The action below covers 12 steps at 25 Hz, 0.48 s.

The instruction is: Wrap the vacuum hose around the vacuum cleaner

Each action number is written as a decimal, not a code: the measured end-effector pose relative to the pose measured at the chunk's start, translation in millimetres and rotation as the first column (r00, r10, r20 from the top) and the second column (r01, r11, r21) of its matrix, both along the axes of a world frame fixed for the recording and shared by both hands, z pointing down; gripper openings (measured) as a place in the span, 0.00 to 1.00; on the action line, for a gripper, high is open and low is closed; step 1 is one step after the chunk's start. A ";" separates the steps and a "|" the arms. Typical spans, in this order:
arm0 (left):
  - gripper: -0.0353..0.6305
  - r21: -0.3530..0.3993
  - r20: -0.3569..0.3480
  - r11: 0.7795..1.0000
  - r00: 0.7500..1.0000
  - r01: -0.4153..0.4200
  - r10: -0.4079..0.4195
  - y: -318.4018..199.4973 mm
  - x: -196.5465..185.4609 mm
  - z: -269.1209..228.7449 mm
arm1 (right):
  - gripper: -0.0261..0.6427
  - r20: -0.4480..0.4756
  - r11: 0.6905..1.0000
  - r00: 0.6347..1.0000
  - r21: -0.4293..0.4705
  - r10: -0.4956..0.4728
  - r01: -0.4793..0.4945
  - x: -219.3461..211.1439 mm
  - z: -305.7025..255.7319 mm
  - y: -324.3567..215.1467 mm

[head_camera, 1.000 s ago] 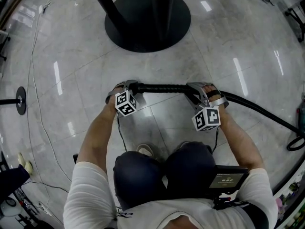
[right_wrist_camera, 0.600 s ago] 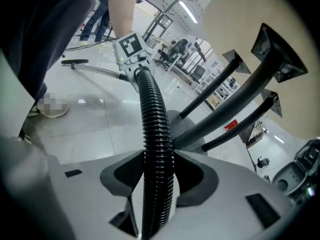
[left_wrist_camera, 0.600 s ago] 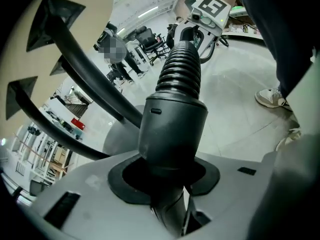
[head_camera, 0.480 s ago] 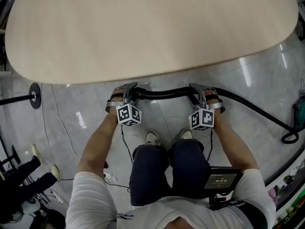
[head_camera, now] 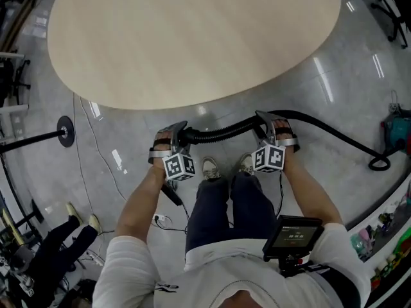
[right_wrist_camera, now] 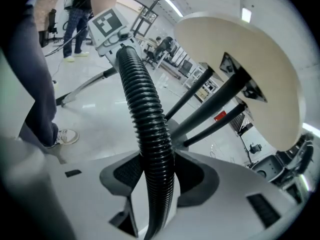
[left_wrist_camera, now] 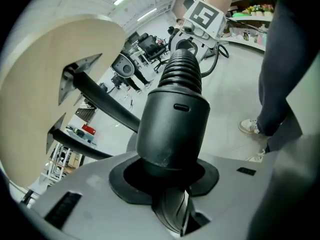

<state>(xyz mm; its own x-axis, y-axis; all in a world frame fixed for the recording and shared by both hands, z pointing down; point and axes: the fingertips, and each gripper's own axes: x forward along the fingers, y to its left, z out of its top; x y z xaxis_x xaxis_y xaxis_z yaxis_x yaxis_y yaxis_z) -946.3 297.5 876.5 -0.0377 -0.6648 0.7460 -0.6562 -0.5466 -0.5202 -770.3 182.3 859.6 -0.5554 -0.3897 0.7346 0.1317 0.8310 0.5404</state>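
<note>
A black ribbed vacuum hose hangs between my two grippers in front of the person's legs. My left gripper is shut on the hose's smooth end cuff, and its jaws have just closed a little tighter on it. My right gripper is shut on the ribbed part, which passes between its pads. From there the hose trails right across the floor to a loop beside a teal vacuum cleaner at the right edge.
A large oval wooden table lies just ahead of the grippers; its dark legs show underneath. A black floor stand and thin cables lie at the left. Another person's legs are at lower left. Shelves line the right edge.
Both grippers have risen with the hose held between them, from near the floor by the table's base to about the height of the table top. The person has stood up.
</note>
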 end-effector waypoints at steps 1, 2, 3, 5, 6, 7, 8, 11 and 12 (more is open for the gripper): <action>0.24 0.003 -0.010 1.000 1.000 0.006 -0.006 1.7 3.2 -18.9 | 0.32 0.004 1.000 1.000 0.004 0.013 -0.013 3.8 -18.5 0.3; 0.24 0.006 -0.023 1.000 1.000 0.011 -0.011 2.9 6.1 -37.5 | 0.32 0.009 1.000 0.999 0.005 0.031 -0.031 7.5 -36.8 0.6; 0.23 0.008 -0.039 1.000 0.999 0.015 -0.015 3.7 9.3 -55.8 | 0.32 0.014 0.999 0.999 0.002 0.052 -0.052 11.1 -55.6 0.7; 0.22 0.010 -0.074 1.000 0.997 0.022 -0.021 5.0 17.9 -90.2 | 0.32 0.022 0.996 0.996 -0.003 0.091 -0.091 19.0 -92.6 1.1; 0.21 0.010 -0.093 1.000 0.995 0.025 -0.024 6.9 23.4 -105.3 | 0.32 0.025 0.994 0.994 -0.002 0.105 -0.105 23.7 -109.8 2.7; 0.21 0.007 -0.111 1.000 0.993 0.026 -0.025 10.3 30.0 -118.7 | 0.32 0.027 0.993 0.993 0.000 0.116 -0.116 29.2 -125.9 5.7; 0.21 0.002 -0.130 1.000 0.991 0.025 -0.025 15.3 37.7 -130.5 | 0.32 0.029 0.992 0.992 0.005 0.124 -0.124 35.3 -141.0 9.7; 0.20 -0.012 -0.174 1.000 0.985 -0.001 -0.001 25.2 62.8 -157.5 | 0.32 0.035 0.989 0.989 0.035 0.141 -0.143 54.1 -180.7 14.0; 0.19 -0.020 -0.183 1.000 0.983 -0.019 0.015 27.9 70.9 -164.2 | 0.32 0.033 0.988 0.989 0.044 0.145 -0.146 59.9 -191.7 14.3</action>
<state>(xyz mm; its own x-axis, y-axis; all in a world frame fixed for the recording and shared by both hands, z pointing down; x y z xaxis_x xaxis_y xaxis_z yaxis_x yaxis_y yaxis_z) -875.3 325.4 712.2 0.1115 -0.6478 0.7536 -0.7297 -0.5682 -0.3803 -710.4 196.6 667.9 -0.5116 -0.5014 0.6978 -0.0054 0.8140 0.5809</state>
